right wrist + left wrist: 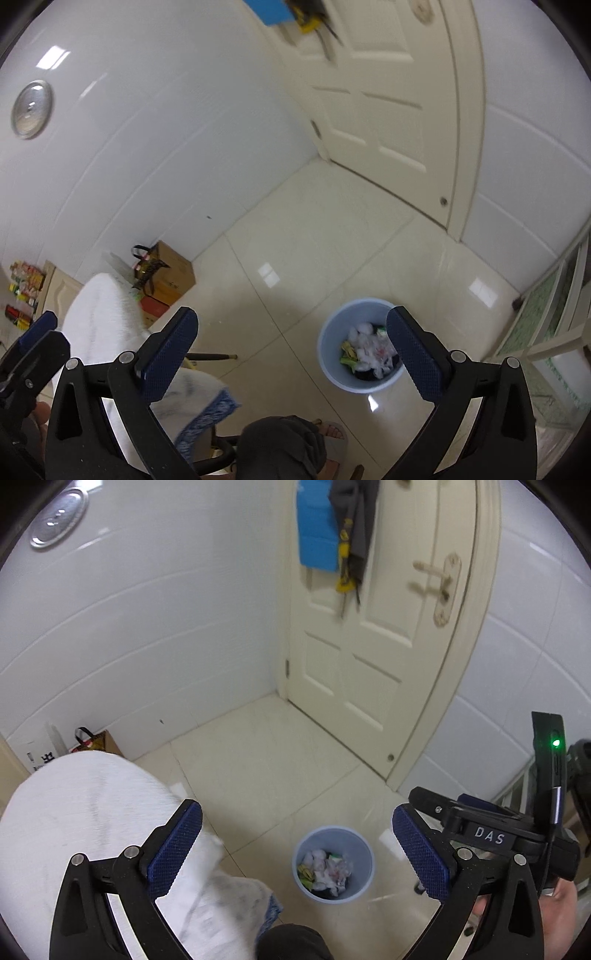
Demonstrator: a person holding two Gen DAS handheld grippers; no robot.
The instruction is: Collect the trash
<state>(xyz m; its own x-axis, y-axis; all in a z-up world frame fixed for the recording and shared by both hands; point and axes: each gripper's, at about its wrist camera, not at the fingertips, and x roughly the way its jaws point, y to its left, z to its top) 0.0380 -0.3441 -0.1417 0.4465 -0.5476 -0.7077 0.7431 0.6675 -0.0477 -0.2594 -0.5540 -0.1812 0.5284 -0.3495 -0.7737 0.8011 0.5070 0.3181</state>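
a tiled room seen from two cameras looking down along handheld grippers. at far left, a white towel (85, 823) with a blue fringed edge is draped over something that stays hidden. above it, low against the white tiled wall, stand cardboard boxes (173, 275) and a bag with dark handles.

next comes the left gripper (297, 843), its blue pads spread wide with nothing between them, only floor and the bin far below. the right gripper (291, 345) is likewise spread wide and empty.

right of centre, a pale blue trash bin (364, 853) stands upright on the cream floor tiles, well below both grippers. inside it lie crumpled white tissues (330, 867) and a yellow-green wrapper. the person's dark-trousered knee (282, 446) and a sandalled foot show at the bottom edge. beyond the bin is a closed cream door (369, 657) with clothing hung on it.

judging by the empty, open jaws above a bin holding rubbish, a drop looks finished. no loose trash shows on the visible floor, so the next move likely calls for turning to look for another piece.
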